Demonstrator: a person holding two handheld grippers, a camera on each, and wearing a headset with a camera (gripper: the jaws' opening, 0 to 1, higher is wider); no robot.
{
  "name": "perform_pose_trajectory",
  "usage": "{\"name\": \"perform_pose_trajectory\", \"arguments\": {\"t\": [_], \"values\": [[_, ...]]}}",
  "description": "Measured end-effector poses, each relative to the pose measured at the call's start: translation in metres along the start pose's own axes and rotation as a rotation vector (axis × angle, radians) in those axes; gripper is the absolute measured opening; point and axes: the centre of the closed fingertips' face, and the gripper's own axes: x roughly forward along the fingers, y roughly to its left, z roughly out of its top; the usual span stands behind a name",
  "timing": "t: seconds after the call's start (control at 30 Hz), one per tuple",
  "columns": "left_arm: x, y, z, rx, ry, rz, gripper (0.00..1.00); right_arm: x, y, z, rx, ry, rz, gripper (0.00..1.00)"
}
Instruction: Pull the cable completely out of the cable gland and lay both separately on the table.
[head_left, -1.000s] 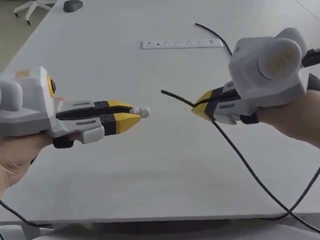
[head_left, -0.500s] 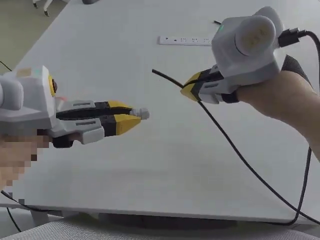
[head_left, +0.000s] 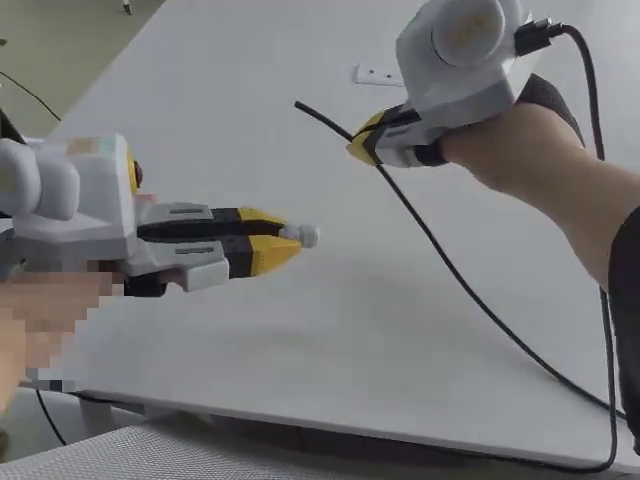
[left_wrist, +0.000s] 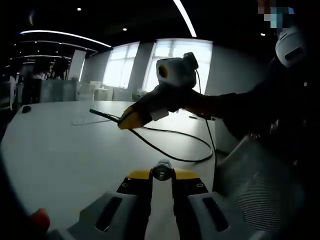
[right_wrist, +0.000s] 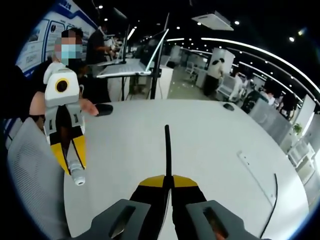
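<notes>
My left gripper (head_left: 296, 240): white shell, black mid-section, yellow jaw tips, yellow ring on the body. Right gripper (head_left: 352, 150) has the same scheme: white, black, yellow. Cable gland (head_left: 306, 236) is pale grey-white (reads silvery in the left gripper view). Cable (head_left: 450, 272) is plain black, and so is the lead (head_left: 590, 120) into my right gripper's shell. Worktop (head_left: 250, 120) is plain off-white. Power strip (head_left: 375, 73) near its far edge is white. Mesh fabric (head_left: 150, 450) below the near edge is grey, fine weave.

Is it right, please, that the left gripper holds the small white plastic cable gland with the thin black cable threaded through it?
No: the head view shows the thin black cable free of the small white plastic cable gland, in the right gripper.
</notes>
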Motion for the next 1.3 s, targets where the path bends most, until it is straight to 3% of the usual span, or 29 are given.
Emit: {"name": "perform_pose_trajectory", "arguments": {"t": [0.27, 0.77, 1.07, 1.3], "values": [[-0.001, 0.007, -0.009, -0.009, 0.005, 0.004, 0.15, 0.042, 0.005, -0.007, 0.017, 0.055, 0.032, 0.00], [-0.005, 0.020, -0.026, -0.040, 0.002, 0.013, 0.15, 0.101, 0.009, -0.050, 0.157, 0.198, 0.058, 0.00], [-0.004, 0.028, -0.039, -0.054, 0.016, 0.017, 0.15, 0.109, 0.012, -0.066, 0.170, 0.244, 0.060, 0.00], [-0.001, 0.031, -0.044, -0.063, 0.018, 0.015, 0.15, 0.109, 0.012, -0.068, 0.185, 0.255, 0.062, 0.00]]}}
